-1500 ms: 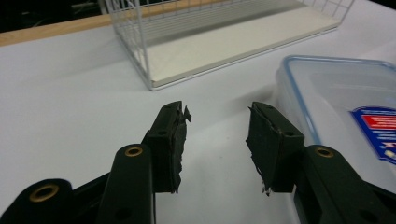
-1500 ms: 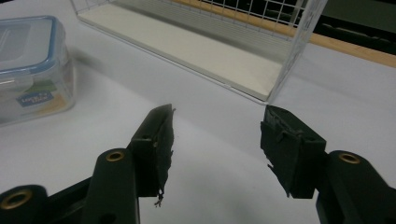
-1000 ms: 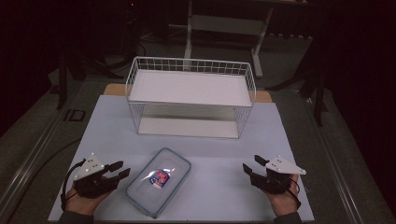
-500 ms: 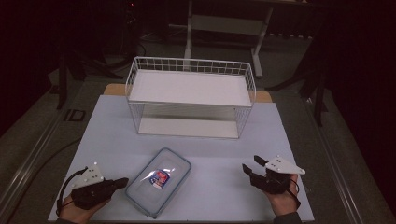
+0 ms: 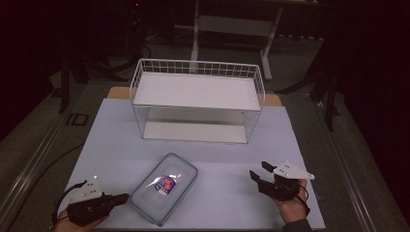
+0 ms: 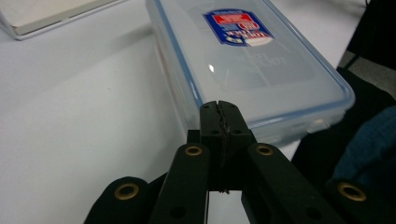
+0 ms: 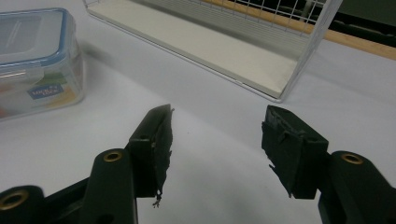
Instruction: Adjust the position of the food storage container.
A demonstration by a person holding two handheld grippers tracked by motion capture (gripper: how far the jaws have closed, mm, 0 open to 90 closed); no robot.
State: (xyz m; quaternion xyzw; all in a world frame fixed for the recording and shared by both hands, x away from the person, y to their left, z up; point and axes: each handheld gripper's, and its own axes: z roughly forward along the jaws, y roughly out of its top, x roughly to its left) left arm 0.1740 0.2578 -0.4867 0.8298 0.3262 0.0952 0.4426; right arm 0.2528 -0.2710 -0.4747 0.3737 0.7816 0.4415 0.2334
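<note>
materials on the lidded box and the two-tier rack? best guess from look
Food container: looks like clear plastic, glossy; table shows through the walls, the lid carries a highlight, a blue seal rims it and a printed label sits on top. Wire rack: seemingly thin metal wire with a white coating, welded grid sides; its two shelves look like flat matte white panels, material unclear.

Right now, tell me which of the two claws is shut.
The left claw: its jaws are pressed together, tips just short of the lidded box. The right claw has a wide gap between its jaws, over bare table.
</note>
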